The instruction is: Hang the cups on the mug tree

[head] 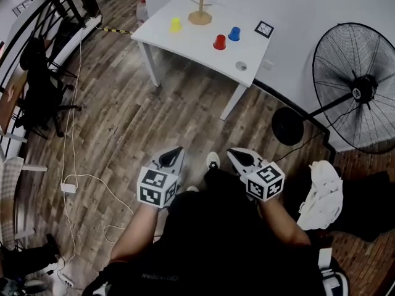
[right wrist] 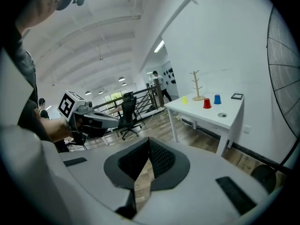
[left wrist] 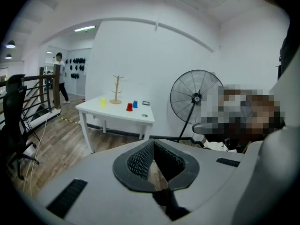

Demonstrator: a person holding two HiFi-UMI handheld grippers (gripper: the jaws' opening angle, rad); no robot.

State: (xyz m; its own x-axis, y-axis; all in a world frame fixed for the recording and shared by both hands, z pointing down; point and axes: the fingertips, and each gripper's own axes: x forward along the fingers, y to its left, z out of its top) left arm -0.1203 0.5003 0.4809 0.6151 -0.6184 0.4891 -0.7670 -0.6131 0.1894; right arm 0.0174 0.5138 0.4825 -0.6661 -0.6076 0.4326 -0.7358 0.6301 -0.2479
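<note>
Both of your claws are pressed together with nothing between them. The left claw (head: pixel 174 153) and the right claw (head: pixel 236 155) hang low in front of you, side by side over the wooden floor (head: pixel 123 122), pointing toward the far white tabletop (head: pixel 185 42).

The cups are all well apart from you on that tabletop. A yellow cup (head: pixel 176 24) stands at the left, near the base of the wooden mug tree (head: pixel 200 8). A red cup (head: pixel 220 42) stands nearer you, to the right of the tree. A blue cup (head: pixel 234 34) is just beside the red one, a little farther and to the right. None hangs on the tree, so you have yet to reach the tabletop.

Expect the cups to be light and stiff, probably plastic, and small enough for one claw to span. Their walls look smooth, so they may slip under a weak pinch. From this far I cannot tell whether they have handles or which way up they stand.

- **With a handle:** pinch the wall opposite it, so the loop stays free for a peg.
- **Without a handle:** take the rim with one jaw inside and one outside.

A cup this light will likely slide or tip if nudged, so spread the claw before you come in. The tree is slim on a small round base, and a sideways push could shift it.
</note>
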